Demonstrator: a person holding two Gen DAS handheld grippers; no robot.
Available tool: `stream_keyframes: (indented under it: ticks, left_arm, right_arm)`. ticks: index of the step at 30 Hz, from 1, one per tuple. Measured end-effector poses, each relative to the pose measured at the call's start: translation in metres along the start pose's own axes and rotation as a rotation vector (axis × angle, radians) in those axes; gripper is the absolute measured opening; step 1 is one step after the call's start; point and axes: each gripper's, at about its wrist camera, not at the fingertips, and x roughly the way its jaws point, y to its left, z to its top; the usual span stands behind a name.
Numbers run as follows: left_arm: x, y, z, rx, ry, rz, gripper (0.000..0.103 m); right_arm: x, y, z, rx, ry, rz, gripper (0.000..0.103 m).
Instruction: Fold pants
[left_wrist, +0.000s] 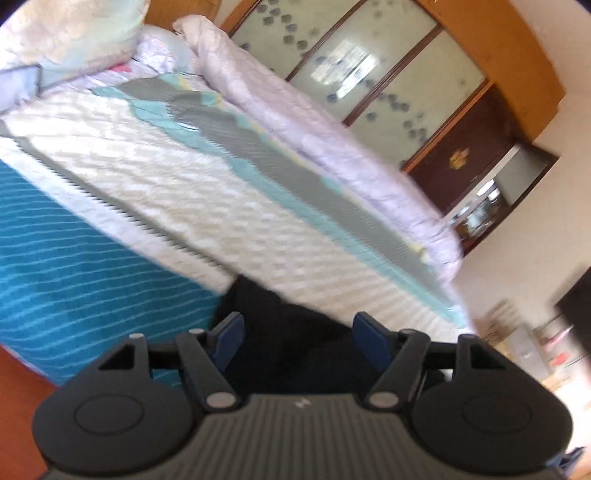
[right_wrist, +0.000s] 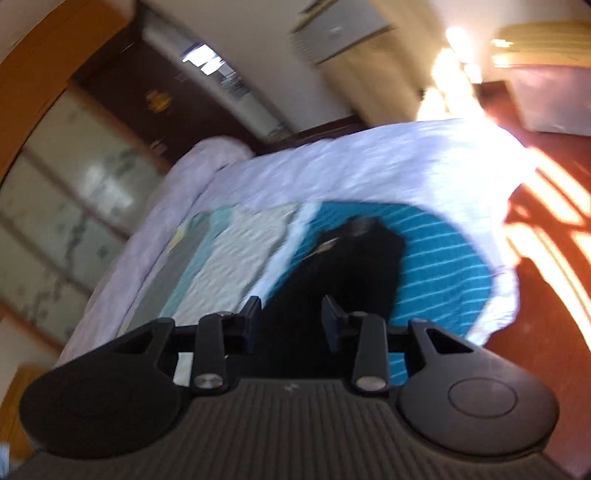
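Note:
The black pants (right_wrist: 347, 266) lie on the blue striped cover (right_wrist: 439, 251) of the bed, stretching away from my right gripper (right_wrist: 291, 319). Its jaws stand apart with black cloth between and below them. In the left wrist view the pants (left_wrist: 291, 332) show as a dark mass between the blue pads of my left gripper (left_wrist: 299, 334), which is wide open just above the cloth. Both views are blurred by motion.
The bed carries a white quilted blanket (left_wrist: 155, 177), a grey and teal blanket (left_wrist: 266, 155), a rolled pale lilac duvet (left_wrist: 314, 122) and pillows (left_wrist: 66, 33). A wooden wardrobe with frosted glass doors (left_wrist: 369, 66) stands behind. Red wooden floor (right_wrist: 546, 258) lies to the right.

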Motion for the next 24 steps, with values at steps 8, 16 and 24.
stream_keyframes:
  ticks: [8,16,24]
  left_arm:
    - [0.069,-0.042,-0.037,0.134,0.171,0.019,0.067]
    - [0.077,-0.031,-0.057,0.167,0.276,0.119,0.066]
    - [0.056,-0.022,-0.047,0.110,0.252,0.054,0.071]
  right_arm:
    - [0.090,0.188,-0.131,-0.637,0.486,0.350,0.063]
    - [0.159,0.215,-0.191,-0.604,0.904,0.278,0.029]
    - [0.058,0.156,-0.186,-0.549,0.976,0.328,0.033]
